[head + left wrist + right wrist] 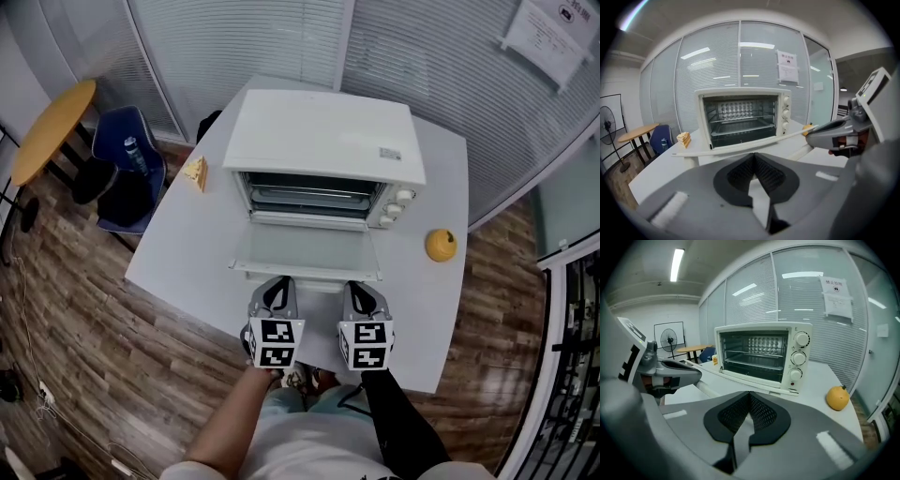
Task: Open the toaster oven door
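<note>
The white toaster oven [319,141] stands on the white table [441,309]. Its glass door [305,251] hangs down flat, so the racks inside show in the left gripper view [740,117] and the right gripper view [761,355]. My left gripper [275,284] hovers just in front of the door's handle edge, shut with nothing in it; its pads meet [754,161]. My right gripper [362,289] sits beside it on the right, also shut and empty [750,401]. Neither touches the door.
A yellow fruit [441,245] lies on the table right of the oven. A layered cake slice [196,172] sits at the table's left edge. A blue chair [131,164] and round yellow table [52,127] stand left; glass partitions run behind.
</note>
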Tool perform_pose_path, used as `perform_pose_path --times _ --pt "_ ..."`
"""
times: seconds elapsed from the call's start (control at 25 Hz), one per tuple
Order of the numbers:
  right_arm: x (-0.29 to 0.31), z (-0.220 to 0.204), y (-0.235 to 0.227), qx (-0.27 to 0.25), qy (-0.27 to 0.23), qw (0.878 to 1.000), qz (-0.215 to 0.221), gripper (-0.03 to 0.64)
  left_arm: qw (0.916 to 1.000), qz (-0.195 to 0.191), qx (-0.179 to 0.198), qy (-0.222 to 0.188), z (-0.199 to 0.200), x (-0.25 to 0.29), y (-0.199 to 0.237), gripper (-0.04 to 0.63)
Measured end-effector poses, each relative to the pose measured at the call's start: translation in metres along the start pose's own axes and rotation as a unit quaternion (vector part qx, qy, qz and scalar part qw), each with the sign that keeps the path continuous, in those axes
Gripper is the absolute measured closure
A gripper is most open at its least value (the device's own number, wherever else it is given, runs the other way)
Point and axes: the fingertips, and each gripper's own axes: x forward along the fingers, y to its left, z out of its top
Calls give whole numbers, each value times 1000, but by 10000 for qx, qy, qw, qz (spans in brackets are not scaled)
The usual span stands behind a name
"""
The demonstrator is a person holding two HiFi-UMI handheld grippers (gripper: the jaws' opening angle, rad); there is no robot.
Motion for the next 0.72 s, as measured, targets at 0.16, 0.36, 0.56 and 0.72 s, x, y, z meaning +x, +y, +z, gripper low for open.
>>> perform_pose_path --times 0.16,0.36,0.56,0.72 --pt "4 -27 4 -8 95 9999 -124 615 9999 -14 5 157 -26 5 -5 538" --pt "12 -53 7 71 171 9995 -266 615 9991 -68 -192 377 -53 14 -9 538" --pt "18 -74 8 205 142 9985 -496 615 9974 -88 -471 538 -75 18 -12 538" --pt "27 -91 7 500 332 9965 -590 615 9930 -186 -936 697 -91 29 -11 538"
